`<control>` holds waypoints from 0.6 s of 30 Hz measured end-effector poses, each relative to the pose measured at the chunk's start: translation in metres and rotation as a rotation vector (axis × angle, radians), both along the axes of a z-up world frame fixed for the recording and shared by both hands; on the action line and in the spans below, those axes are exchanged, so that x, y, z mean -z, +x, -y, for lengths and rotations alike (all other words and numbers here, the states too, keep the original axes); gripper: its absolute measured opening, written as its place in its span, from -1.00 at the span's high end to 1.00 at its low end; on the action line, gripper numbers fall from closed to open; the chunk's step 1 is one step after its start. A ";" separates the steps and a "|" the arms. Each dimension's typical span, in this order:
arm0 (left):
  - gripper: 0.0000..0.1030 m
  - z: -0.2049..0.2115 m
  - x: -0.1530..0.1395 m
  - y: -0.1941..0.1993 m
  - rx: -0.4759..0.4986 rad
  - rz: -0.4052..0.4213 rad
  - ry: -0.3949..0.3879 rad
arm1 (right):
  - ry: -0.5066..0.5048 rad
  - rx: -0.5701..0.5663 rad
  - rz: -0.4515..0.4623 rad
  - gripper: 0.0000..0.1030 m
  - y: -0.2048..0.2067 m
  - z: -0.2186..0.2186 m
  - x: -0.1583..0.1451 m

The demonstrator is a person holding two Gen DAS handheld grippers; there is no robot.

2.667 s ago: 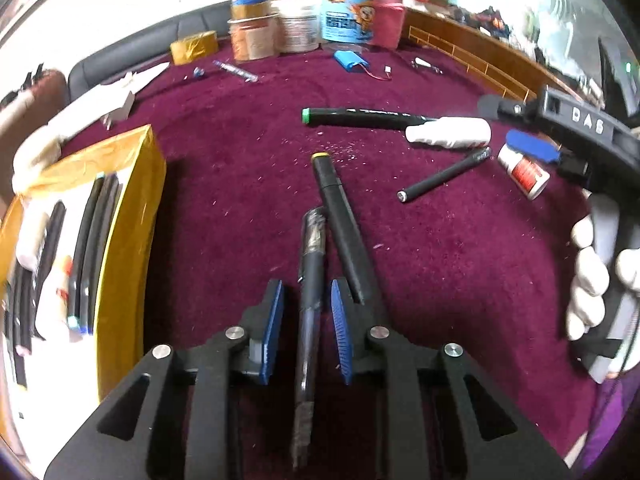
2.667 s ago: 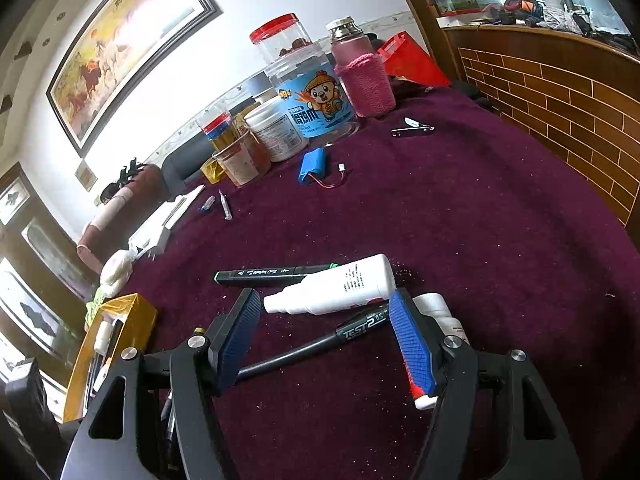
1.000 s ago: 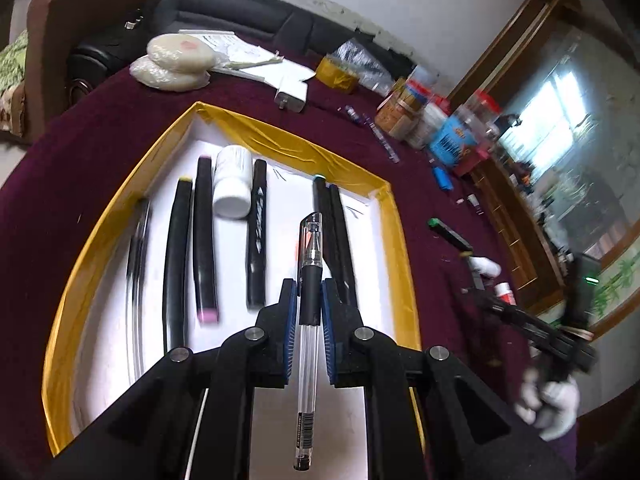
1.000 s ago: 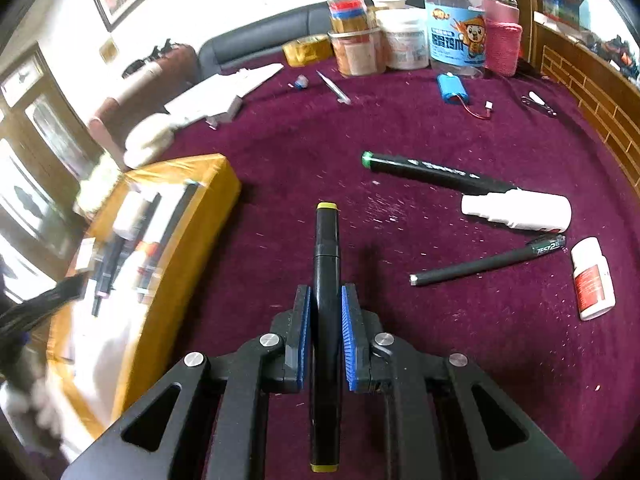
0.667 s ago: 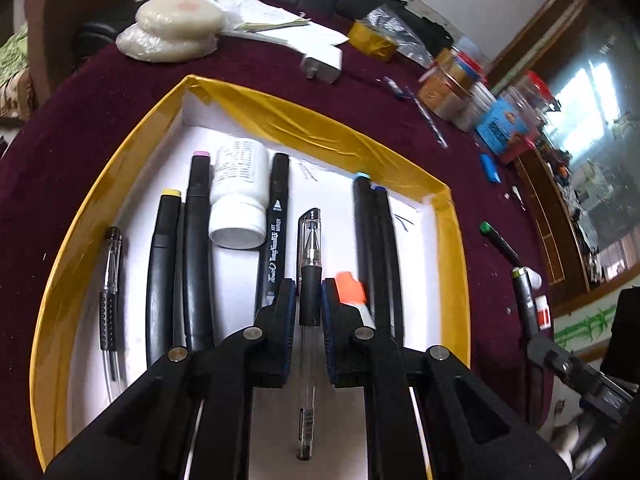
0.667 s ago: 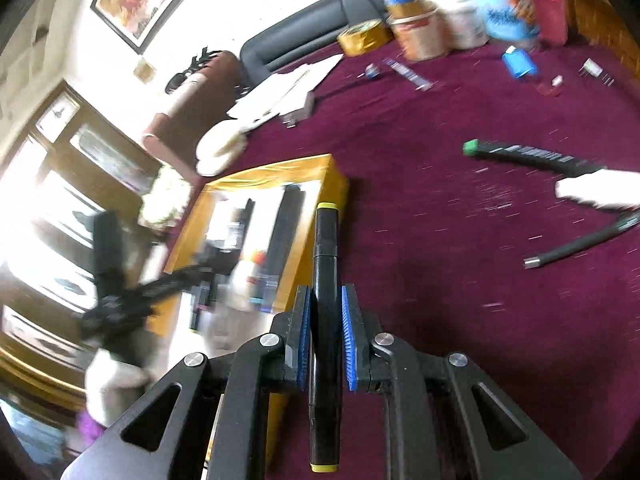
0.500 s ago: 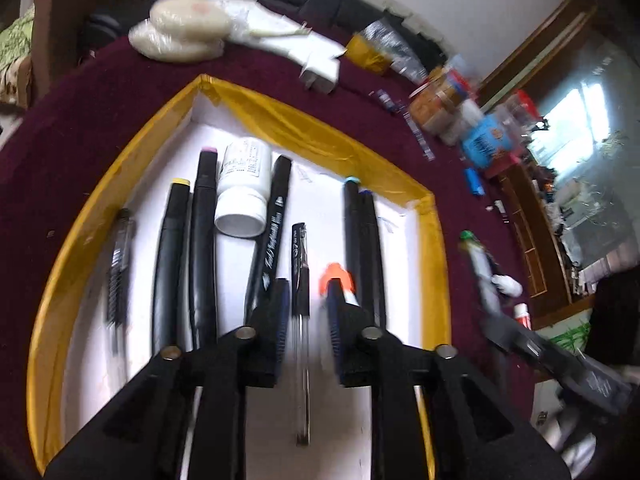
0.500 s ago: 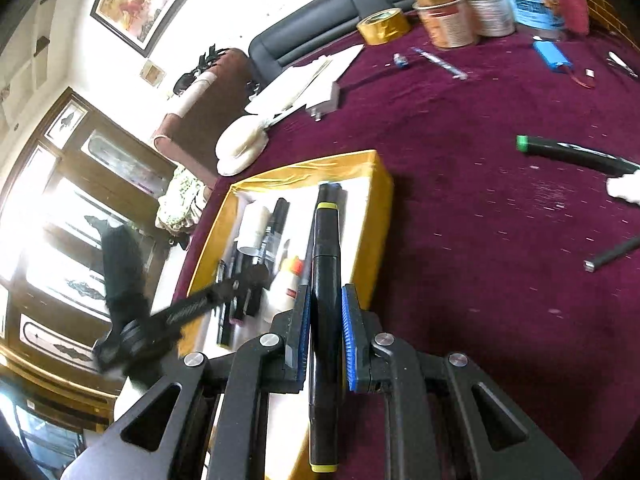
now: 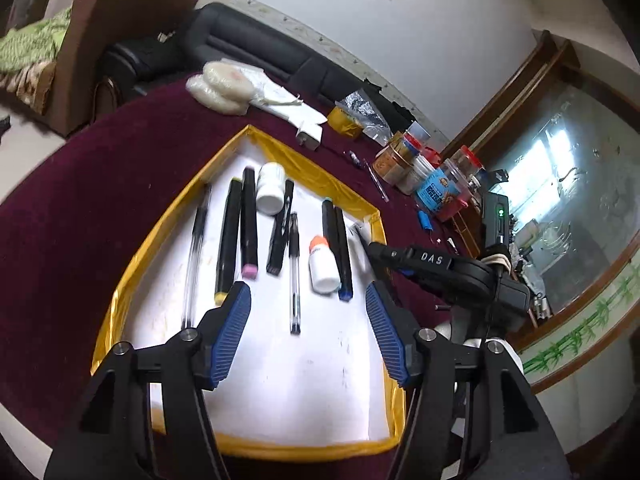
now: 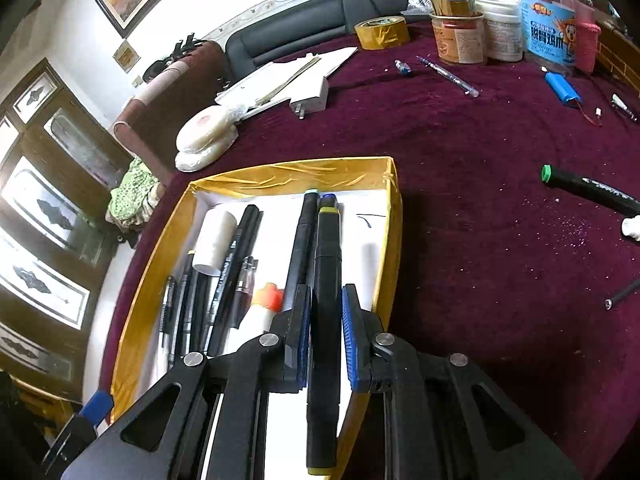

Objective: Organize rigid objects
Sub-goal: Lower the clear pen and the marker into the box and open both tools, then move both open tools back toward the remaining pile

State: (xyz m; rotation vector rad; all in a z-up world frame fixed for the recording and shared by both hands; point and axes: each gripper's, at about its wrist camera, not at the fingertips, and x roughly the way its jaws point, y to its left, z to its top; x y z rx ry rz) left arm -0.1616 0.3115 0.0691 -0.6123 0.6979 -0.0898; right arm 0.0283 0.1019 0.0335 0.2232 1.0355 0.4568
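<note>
A yellow-rimmed white tray (image 9: pixel 304 162) (image 10: pixel 394 216) on the maroon table holds several markers, pens and two white bottles. My left gripper (image 9: pixel 308 334) is open and empty above the tray; the clear gel pen (image 9: pixel 295 272) lies in the tray just ahead of it. My right gripper (image 10: pixel 325 326) is shut on a black marker with yellow ends (image 10: pixel 326 280), held over the tray's right side beside two other markers. The right gripper also shows at the tray's right edge in the left wrist view (image 9: pixel 420 260).
On the cloth right of the tray lie a green-capped marker (image 10: pixel 588 190), a thin black pen (image 10: pixel 622 296) and a white bottle (image 10: pixel 632 228). Jars (image 10: pixel 500 32), tape (image 10: pixel 382 32), a blue battery (image 10: pixel 562 86), papers and a charger (image 10: pixel 310 100) stand farther back.
My left gripper lowered the gel pen into the tray, opened and let it go. My right gripper carried the yellow-ended marker from the cloth to over the tray.
</note>
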 end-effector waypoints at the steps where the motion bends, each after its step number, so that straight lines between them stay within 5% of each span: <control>1: -0.14 -0.001 0.003 -0.001 0.002 -0.004 -0.013 | -0.003 0.002 0.012 0.71 -0.001 0.001 0.000; 10: -0.14 0.012 0.018 -0.005 0.025 -0.051 -0.059 | 0.081 -0.003 0.082 0.52 -0.017 0.034 -0.013; 18: -0.14 0.044 0.003 -0.005 0.065 0.006 0.006 | 0.067 0.081 0.189 0.39 -0.041 0.091 -0.028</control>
